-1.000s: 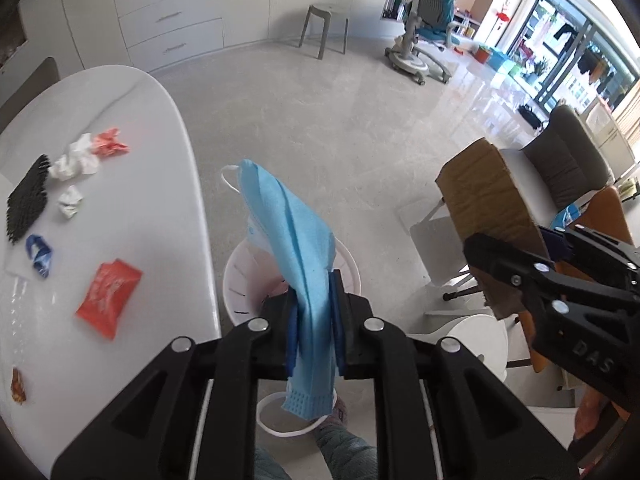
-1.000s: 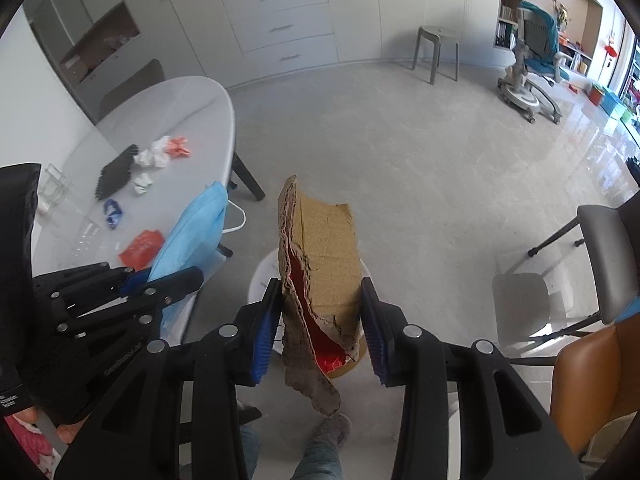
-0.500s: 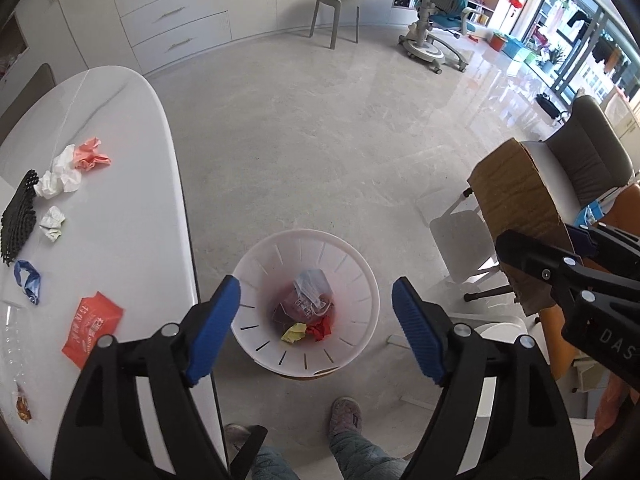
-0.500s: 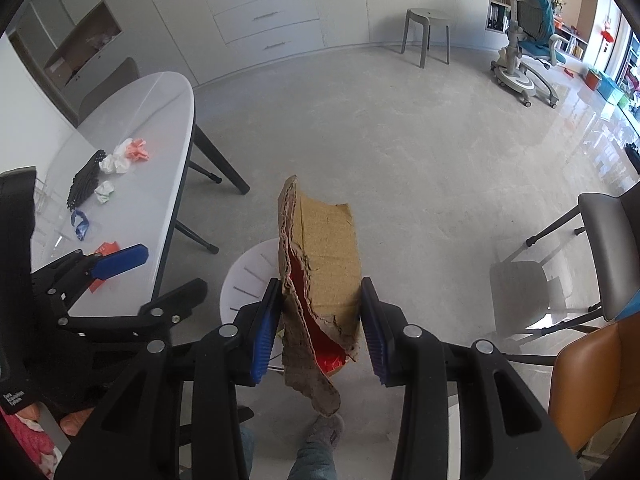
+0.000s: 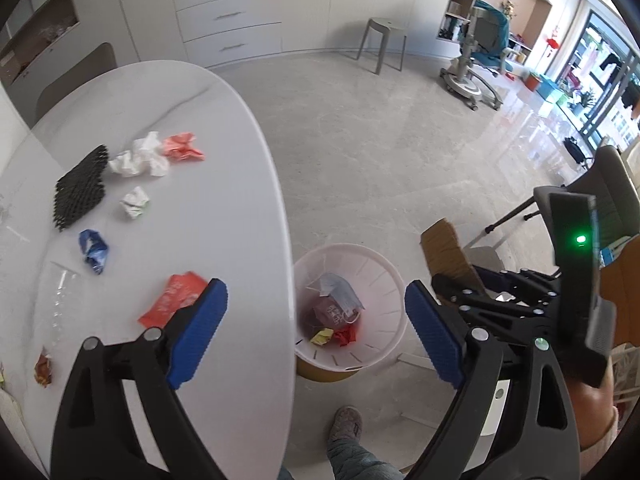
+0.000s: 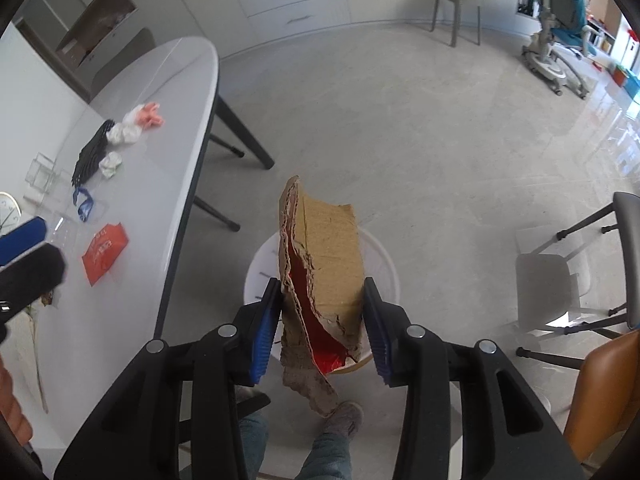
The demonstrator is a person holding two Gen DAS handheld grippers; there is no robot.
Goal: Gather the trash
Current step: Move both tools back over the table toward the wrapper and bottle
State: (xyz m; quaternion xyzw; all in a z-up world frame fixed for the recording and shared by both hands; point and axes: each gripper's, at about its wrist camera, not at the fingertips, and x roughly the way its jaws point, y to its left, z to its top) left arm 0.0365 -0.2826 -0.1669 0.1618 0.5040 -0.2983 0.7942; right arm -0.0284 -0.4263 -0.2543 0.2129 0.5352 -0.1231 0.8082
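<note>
My left gripper [image 5: 316,330] is open and empty, over the table edge beside the white bin [image 5: 386,276]. The blue face mask [image 5: 340,294] lies inside the bin on other rubbish. My right gripper [image 6: 320,326] is shut on a torn piece of cardboard [image 6: 328,264] with a red inner face, held above the bin [image 6: 384,260]. The cardboard also shows in the left wrist view [image 5: 446,258]. On the white table [image 5: 224,152] lie a red wrapper [image 5: 172,300], a blue wrapper [image 5: 94,250], white crumpled paper [image 5: 138,160], a pink scrap [image 5: 182,148] and black mesh [image 5: 80,186].
A small brown wrapper [image 5: 43,368] lies near the table's front edge. Clear plastic [image 5: 60,292] lies left of the red wrapper. Chairs [image 6: 560,280] stand right of the bin. The person's feet [image 5: 346,432] are below it. A grey stool [image 5: 382,40] stands far back.
My left gripper opened and let go of the blue mask, which dropped into the bin. It then swung left toward the table. My right gripper still holds the cardboard.
</note>
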